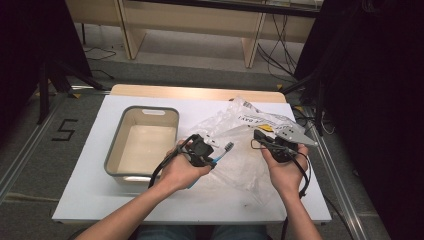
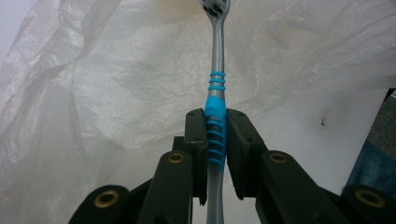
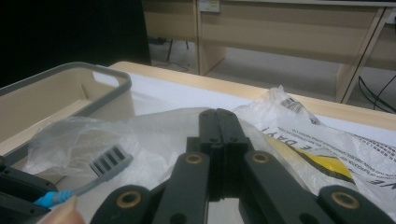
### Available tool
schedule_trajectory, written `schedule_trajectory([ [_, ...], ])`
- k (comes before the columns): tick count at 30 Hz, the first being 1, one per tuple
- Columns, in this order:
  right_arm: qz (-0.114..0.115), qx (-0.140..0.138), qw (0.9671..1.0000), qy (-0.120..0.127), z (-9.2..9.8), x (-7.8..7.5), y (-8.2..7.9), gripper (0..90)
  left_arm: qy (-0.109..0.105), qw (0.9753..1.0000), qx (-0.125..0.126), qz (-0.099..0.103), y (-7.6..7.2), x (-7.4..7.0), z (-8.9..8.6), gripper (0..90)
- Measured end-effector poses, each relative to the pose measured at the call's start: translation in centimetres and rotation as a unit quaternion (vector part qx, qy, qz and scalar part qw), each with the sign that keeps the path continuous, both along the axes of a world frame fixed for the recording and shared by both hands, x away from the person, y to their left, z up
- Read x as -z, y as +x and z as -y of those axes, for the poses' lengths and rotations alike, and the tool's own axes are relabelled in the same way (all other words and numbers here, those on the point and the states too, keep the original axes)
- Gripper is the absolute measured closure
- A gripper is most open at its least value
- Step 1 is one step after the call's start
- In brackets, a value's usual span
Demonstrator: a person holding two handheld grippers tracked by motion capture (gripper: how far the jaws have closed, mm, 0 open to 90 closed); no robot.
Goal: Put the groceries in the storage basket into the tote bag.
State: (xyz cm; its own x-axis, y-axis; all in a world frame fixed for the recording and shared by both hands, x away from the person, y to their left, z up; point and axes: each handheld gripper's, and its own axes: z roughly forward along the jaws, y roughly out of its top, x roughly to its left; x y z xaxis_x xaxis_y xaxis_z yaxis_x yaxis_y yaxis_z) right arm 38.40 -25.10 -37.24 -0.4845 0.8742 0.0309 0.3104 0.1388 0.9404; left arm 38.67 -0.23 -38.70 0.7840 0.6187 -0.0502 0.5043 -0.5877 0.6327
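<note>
A blue and grey toothbrush [image 1: 223, 150] is held by its handle in my left gripper [image 1: 212, 156], which is shut on it. In the left gripper view the toothbrush [image 2: 217, 84] points straight ahead from the gripper [image 2: 217, 128] toward a crumpled clear plastic bag [image 2: 116, 70]. The bag [image 1: 240, 125], with black print and a yellow patch, lies on the table's right half. My right gripper [image 1: 257, 136] is at the bag's edge. In the right gripper view its jaws are pressed together [image 3: 218, 119], apparently pinching the raised film of the bag [image 3: 299, 126]. The brush head [image 3: 109, 161] sits just left of them.
A beige bin with a grey rim [image 1: 115, 145] stands empty on the left of the white table board [image 1: 90, 200], close to my left hand. The bin's rim [image 3: 93, 74] also rises at the left of the right gripper view. Wooden desks and cables lie beyond the table.
</note>
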Motion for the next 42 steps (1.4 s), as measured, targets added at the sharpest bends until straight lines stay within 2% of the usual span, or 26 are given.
schedule_trajectory([
  [11,0.0,-0.001,1.0,0.001,0.0,0.0,0.0,90.0,0.01,0.9999,-0.008,-0.009,1.3,1.4,1.4,78.9],
  [37,0.001,-0.007,1.0,0.002,-0.3,0.0,-0.2,90.0,0.029,0.9985,-0.033,-0.032,4.4,3.3,3.6,78.8],
  [42,0.0,-0.008,1.0,0.002,-0.4,0.0,-0.2,90.0,0.043,0.9979,-0.035,-0.035,5.1,3.6,4.3,78.7],
])
